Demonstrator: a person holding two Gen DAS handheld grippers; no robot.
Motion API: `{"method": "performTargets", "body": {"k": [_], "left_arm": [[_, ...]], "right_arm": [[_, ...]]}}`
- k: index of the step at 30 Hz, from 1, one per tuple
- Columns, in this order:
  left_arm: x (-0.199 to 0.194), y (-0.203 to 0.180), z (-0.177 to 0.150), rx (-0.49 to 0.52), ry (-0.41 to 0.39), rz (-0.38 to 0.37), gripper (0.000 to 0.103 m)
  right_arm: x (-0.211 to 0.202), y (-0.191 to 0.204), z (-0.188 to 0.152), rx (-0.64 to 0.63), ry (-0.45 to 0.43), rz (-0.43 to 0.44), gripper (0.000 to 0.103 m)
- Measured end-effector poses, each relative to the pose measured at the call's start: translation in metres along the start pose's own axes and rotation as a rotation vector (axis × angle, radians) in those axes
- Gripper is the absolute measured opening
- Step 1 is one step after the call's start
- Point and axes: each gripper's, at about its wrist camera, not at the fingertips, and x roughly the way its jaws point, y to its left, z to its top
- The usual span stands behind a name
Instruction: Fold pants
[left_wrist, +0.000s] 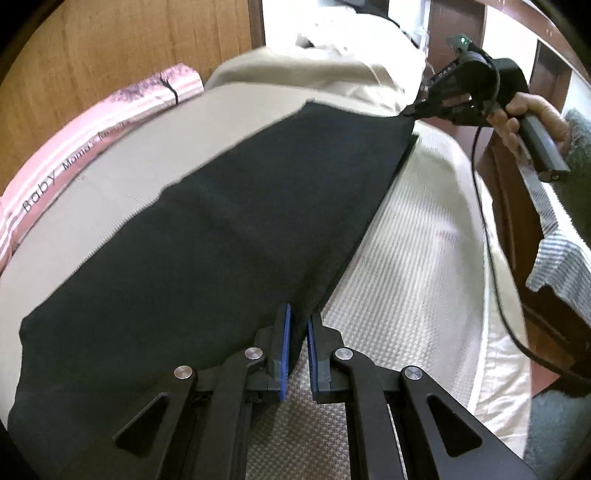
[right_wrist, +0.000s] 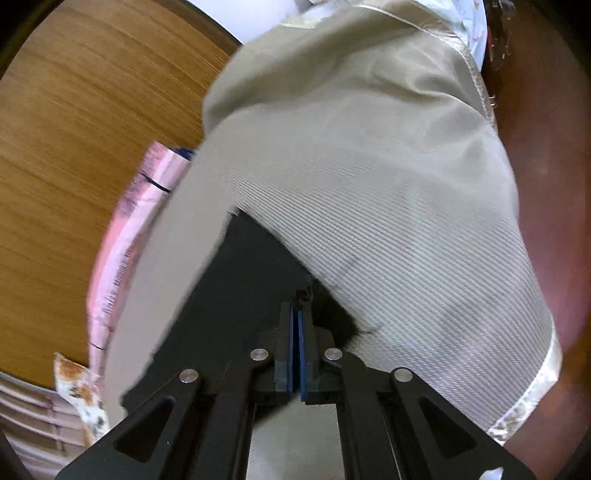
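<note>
Pants, black, lay stretched long across a beige ribbed bedspread on the bed. The left gripper pinched the near edge of the fabric between its blue pads. The right gripper was clamped tight on the far corner, held by a hand. A pink striped blanket sat along the far side, against a wooden panel.

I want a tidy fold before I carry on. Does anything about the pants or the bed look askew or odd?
Nothing stands out. The black pants lie smooth and flat across the beige bedspread, stretched between the left gripper and the right gripper, each shut on an edge. Only the far bedding is bunched.
</note>
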Motion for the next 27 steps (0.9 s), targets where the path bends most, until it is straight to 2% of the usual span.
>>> {"method": "performTargets", "body": {"k": [2, 6, 8, 11, 12, 13, 15, 17, 20, 24, 27], "left_arm": [[0.003, -0.001, -0.001, 0.004, -0.002, 0.005, 0.009], [0.001, 0.001, 0.000, -0.001, 0.028, -0.019, 0.020], [-0.005, 0.003, 0.000, -0.016, 0.031, -0.034, 0.022], [-0.024, 0.014, -0.002, -0.065, 0.008, -0.040, 0.026], [-0.035, 0.021, -0.004, -0.086, -0.020, -0.036, 0.031], [-0.045, 0.030, -0.007, -0.111, -0.044, -0.021, 0.044], [-0.061, 0.049, -0.014, -0.157, -0.077, 0.033, 0.054], [-0.081, 0.077, -0.026, -0.227, -0.116, 0.099, 0.055], [-0.111, 0.121, -0.052, -0.371, -0.140, 0.210, 0.054], [-0.151, 0.180, -0.101, -0.582, -0.143, 0.367, 0.054], [-0.173, 0.210, -0.136, -0.689, -0.127, 0.478, 0.054]], "right_arm": [[0.011, -0.012, -0.005, 0.015, 0.031, -0.050, 0.003], [0.016, -0.011, -0.007, -0.003, 0.014, -0.082, 0.003], [0.016, -0.002, -0.005, -0.050, 0.028, -0.114, 0.008], [0.004, 0.010, -0.003, -0.096, -0.008, -0.196, 0.026], [-0.003, 0.015, -0.002, -0.111, -0.032, -0.214, 0.028], [-0.010, 0.023, 0.000, -0.134, -0.058, -0.217, 0.028], [-0.019, 0.042, 0.001, -0.180, -0.087, -0.214, 0.028], [-0.018, 0.075, -0.003, -0.274, -0.077, -0.168, 0.028], [0.001, 0.136, -0.019, -0.423, 0.004, -0.054, 0.028], [0.046, 0.223, -0.061, -0.599, 0.174, 0.117, 0.028], [0.081, 0.288, -0.101, -0.728, 0.301, 0.227, 0.028]]}}
